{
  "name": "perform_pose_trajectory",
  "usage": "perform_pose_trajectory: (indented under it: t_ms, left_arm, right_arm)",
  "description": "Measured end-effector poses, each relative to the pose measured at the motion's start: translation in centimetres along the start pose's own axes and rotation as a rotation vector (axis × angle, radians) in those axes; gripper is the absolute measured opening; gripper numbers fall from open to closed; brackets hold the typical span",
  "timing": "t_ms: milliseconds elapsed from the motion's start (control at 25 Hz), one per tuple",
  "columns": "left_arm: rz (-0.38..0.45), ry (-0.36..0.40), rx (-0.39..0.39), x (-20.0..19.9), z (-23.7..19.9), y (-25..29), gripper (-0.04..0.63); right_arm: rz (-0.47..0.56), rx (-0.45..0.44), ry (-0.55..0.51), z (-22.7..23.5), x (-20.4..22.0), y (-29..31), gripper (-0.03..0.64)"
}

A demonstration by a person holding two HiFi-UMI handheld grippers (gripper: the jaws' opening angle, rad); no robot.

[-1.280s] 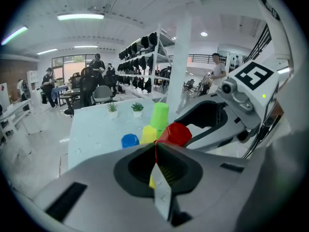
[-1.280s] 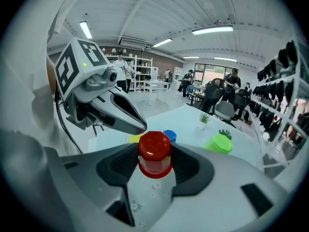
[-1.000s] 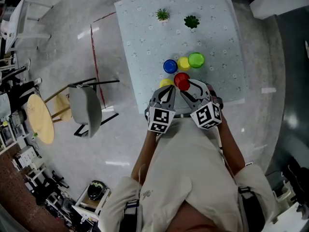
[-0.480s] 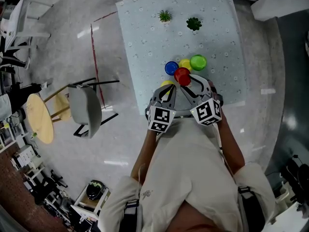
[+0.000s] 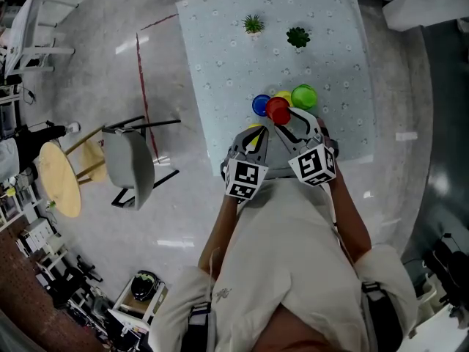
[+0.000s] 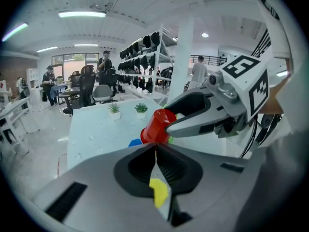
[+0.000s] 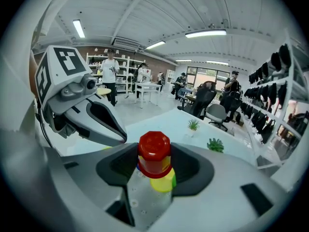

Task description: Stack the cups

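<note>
My right gripper (image 5: pixel 283 117) is shut on an upside-down red cup (image 5: pixel 278 110) and holds it above the cluster of cups on the pale table (image 5: pixel 220 64). In the right gripper view the red cup (image 7: pixel 154 152) sits between the jaws, with a yellow cup (image 7: pixel 162 181) showing just under it. A blue cup (image 5: pixel 260 104) stands to its left and a green cup (image 5: pixel 303 95) to its right. My left gripper (image 5: pixel 256 133) rests near the table's front edge with its jaws together on a second yellow cup (image 5: pixel 252 127), mostly hidden; a yellow patch (image 6: pixel 159 192) shows in their slit.
Two small potted plants (image 5: pixel 253 24) (image 5: pixel 297 37) stand at the table's far side. A grey chair (image 5: pixel 130 166) and a round wooden stool (image 5: pixel 60 180) stand on the floor to the left. Shelves, desks and several people fill the room beyond.
The right gripper has carried the red cup away from my body, from beside the left gripper to over the cluster of cups. The left gripper has stayed put.
</note>
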State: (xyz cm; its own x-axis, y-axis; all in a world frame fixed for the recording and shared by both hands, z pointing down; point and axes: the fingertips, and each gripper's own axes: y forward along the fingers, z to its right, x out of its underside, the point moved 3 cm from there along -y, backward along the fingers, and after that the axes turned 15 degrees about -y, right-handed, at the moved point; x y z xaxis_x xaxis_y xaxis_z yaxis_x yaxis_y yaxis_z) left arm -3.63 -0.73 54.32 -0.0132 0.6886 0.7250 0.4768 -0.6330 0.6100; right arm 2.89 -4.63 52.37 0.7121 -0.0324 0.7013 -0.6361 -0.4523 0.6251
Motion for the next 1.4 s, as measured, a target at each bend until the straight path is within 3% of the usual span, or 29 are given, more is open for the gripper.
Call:
perform_pose_trajectory:
  t_ms: [1400]
  left_arm:
    - [-0.002, -0.03, -0.019, 0.1, -1.2, 0.3, 0.018]
  right_arm:
    - [-0.013, 0.066, 0.037, 1.8, 0.1, 1.1, 0.225]
